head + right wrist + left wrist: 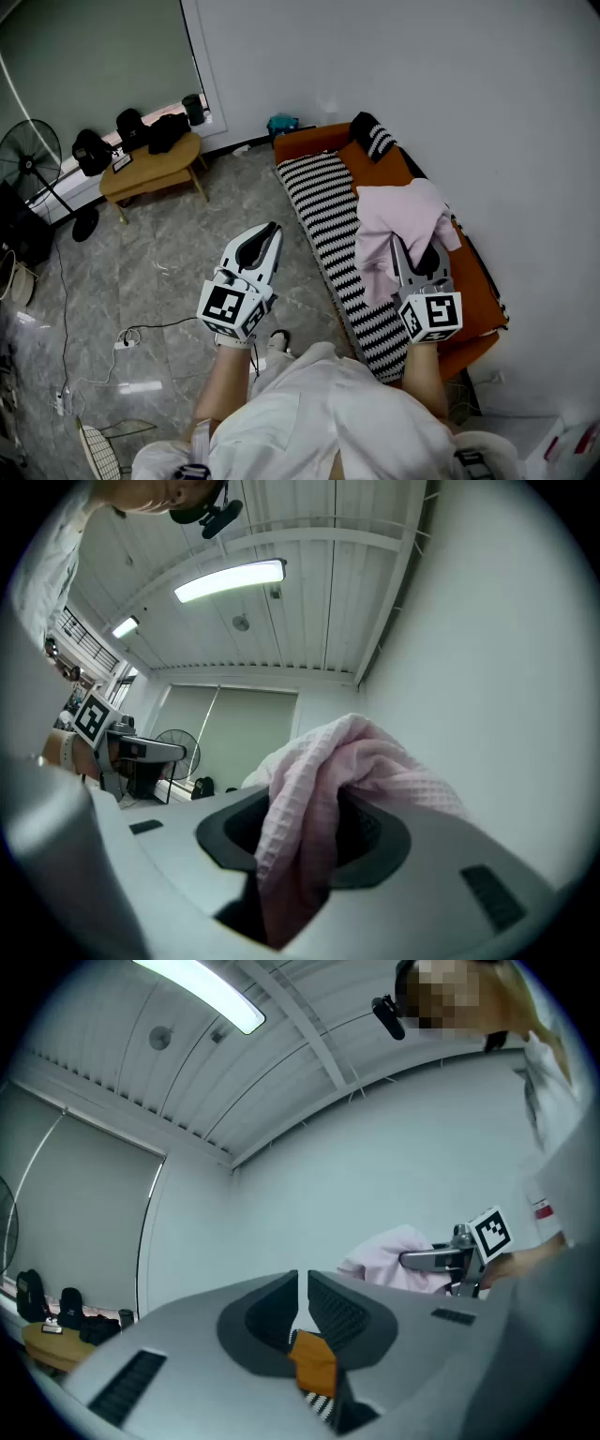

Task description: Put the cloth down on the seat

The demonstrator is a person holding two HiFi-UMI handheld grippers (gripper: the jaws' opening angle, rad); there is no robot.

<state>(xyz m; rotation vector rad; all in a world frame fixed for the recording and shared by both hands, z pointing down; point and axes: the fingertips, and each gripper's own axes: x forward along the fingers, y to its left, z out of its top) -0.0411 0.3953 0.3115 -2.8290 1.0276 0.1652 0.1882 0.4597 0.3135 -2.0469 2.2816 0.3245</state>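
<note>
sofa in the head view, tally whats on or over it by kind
pink cloth: 1, held in the right gripper over the orange sofa
black-and-white striped throw: 1
striped cushion: 1
total: 3

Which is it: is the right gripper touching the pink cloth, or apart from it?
Touching. The right gripper view shows the pink cloth bunched between the jaws of the right gripper, both pressing it.
</note>
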